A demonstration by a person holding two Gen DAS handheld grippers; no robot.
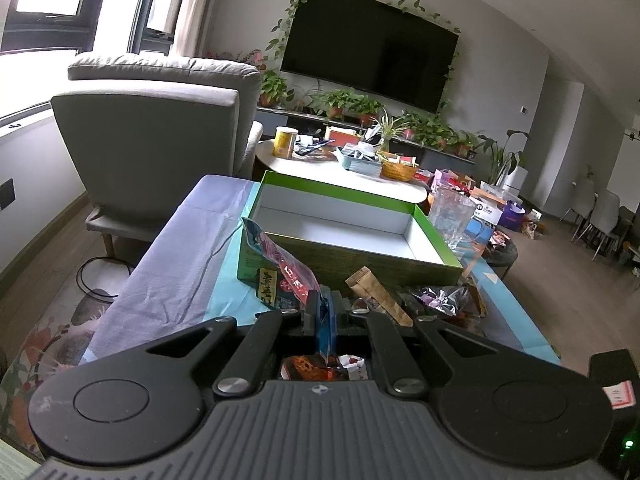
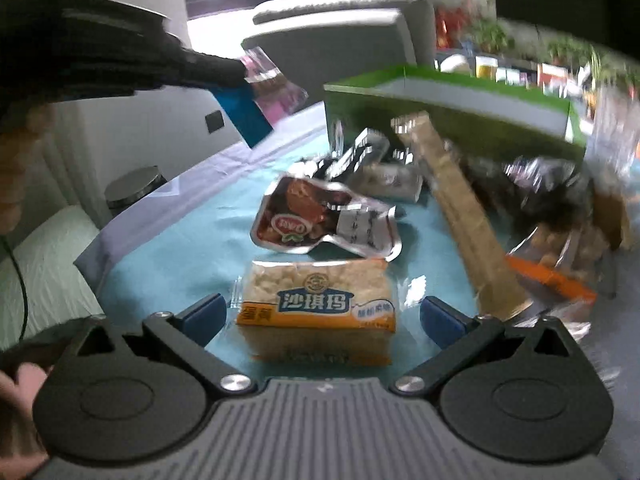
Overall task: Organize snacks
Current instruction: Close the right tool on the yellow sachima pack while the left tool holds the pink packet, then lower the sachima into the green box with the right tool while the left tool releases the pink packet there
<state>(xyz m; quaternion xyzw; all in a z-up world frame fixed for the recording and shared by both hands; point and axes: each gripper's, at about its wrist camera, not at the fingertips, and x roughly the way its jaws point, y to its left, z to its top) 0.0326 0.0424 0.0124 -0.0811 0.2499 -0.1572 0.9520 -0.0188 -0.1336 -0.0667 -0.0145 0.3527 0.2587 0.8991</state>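
My left gripper (image 1: 323,312) is shut on a red and blue snack packet (image 1: 280,260), held up above the table in front of the open green box (image 1: 344,256). The right wrist view shows the left gripper (image 2: 240,76) with that packet (image 2: 272,84) at upper left. My right gripper (image 2: 322,316) is open, low over the table, its blue pads (image 2: 204,314) on either side of a yellow caramel-treat packet (image 2: 320,304), apart from it. A silver packet (image 2: 316,220) and a long tan packet (image 2: 460,216) lie beyond.
The green box (image 2: 440,120) has a white, empty inside. Several more snack packets lie by its near wall (image 1: 440,300). A glass pitcher (image 1: 452,212) stands right of the box. A grey armchair (image 1: 152,128) and a round cluttered table (image 1: 320,168) stand behind.
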